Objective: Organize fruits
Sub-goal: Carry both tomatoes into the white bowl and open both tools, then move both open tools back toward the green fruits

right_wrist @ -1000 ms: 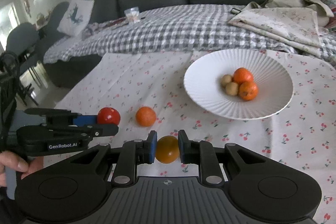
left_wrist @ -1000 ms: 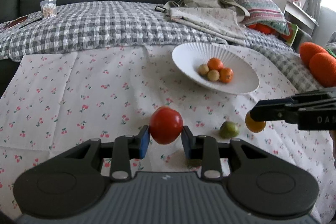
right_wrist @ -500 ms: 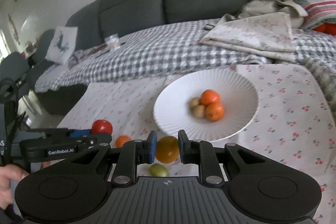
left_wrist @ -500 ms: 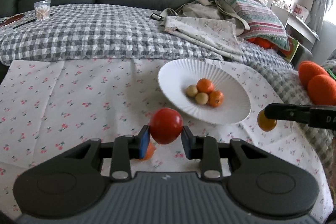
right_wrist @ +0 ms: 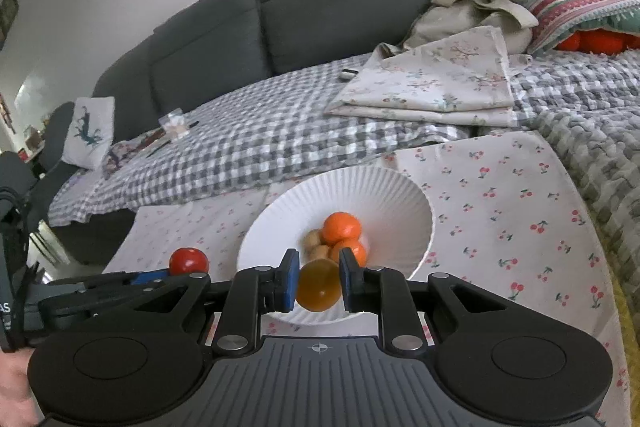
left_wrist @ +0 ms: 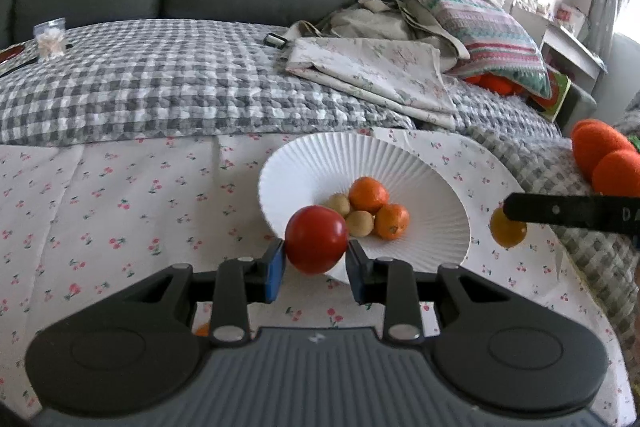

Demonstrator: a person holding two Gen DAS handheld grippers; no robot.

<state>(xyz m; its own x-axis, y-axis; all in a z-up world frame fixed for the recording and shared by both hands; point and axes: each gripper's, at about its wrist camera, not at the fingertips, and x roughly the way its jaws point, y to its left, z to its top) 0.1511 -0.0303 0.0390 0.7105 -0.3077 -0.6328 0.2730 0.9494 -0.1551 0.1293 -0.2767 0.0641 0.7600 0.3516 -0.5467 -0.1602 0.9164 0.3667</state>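
My left gripper (left_wrist: 316, 261) is shut on a red tomato (left_wrist: 316, 239) and holds it in the air at the near left rim of the white ribbed bowl (left_wrist: 432, 203). My right gripper (right_wrist: 319, 283) is shut on a yellow-orange fruit (right_wrist: 318, 287) and holds it over the bowl's near rim (right_wrist: 404, 195). The bowl holds two oranges (left_wrist: 368, 194) and two small tan fruits (left_wrist: 360, 223). In the left wrist view the right gripper's fruit (left_wrist: 508, 231) hangs right of the bowl. In the right wrist view the tomato (right_wrist: 189, 261) shows left of the bowl.
The bowl stands on a cherry-print cloth (left_wrist: 120, 195) over a checked blanket (left_wrist: 160, 83). Folded linens (left_wrist: 372, 75) and a striped pillow (left_wrist: 488, 31) lie behind. An orange fruit (left_wrist: 203, 329) peeks from under the left gripper. Orange plush balls (left_wrist: 604, 155) sit at the right.
Both grippers have moved forward with their fruits and closed in on the bowl. The green fruit and the loose orange on the cloth have dropped out of sight beneath the grippers.
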